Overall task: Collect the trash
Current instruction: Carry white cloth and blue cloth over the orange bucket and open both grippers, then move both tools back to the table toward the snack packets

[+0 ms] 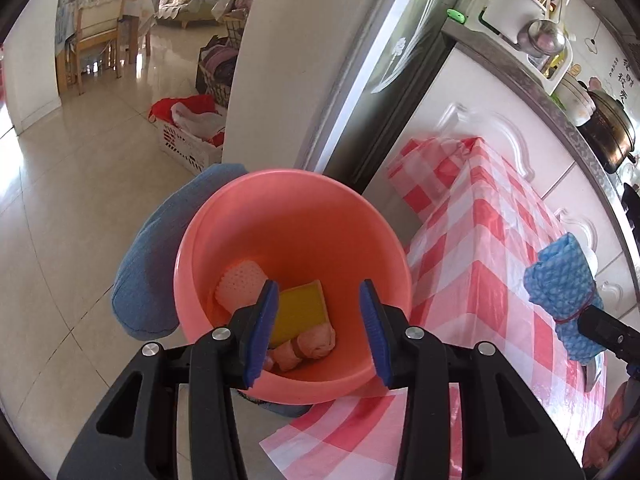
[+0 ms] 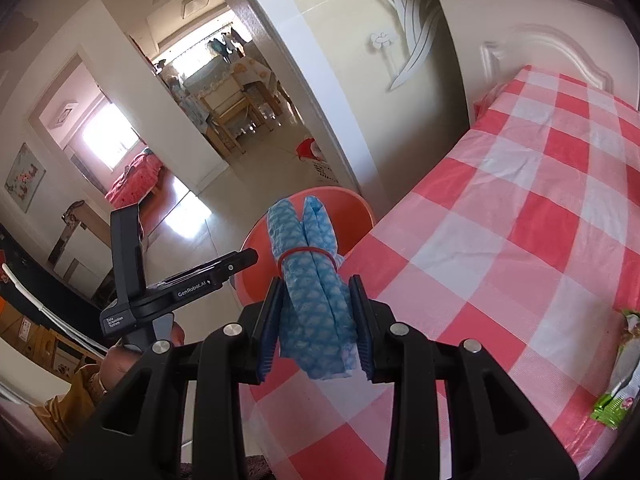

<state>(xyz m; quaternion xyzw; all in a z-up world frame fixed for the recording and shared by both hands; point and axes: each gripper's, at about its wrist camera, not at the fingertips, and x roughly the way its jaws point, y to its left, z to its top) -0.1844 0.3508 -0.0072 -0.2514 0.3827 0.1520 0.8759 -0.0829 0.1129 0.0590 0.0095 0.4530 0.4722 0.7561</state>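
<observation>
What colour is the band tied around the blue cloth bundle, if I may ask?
Red band on the blue cloth bundle; clearest in the right wrist view.

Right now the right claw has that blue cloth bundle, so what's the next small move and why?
Probably carry the blue cloth bundle a little further forward, over the pink bucket, before letting go. The right claw is clamped on it above the checked tablecloth, with only the bundle's tip overlapping the bucket's rim. The bucket already holds a yellow sponge.

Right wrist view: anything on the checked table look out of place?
Yes: a crumpled green wrapper lies alone near the checked table edge, uncollected. The right gripper holds a banded blue cloth roll.
</observation>
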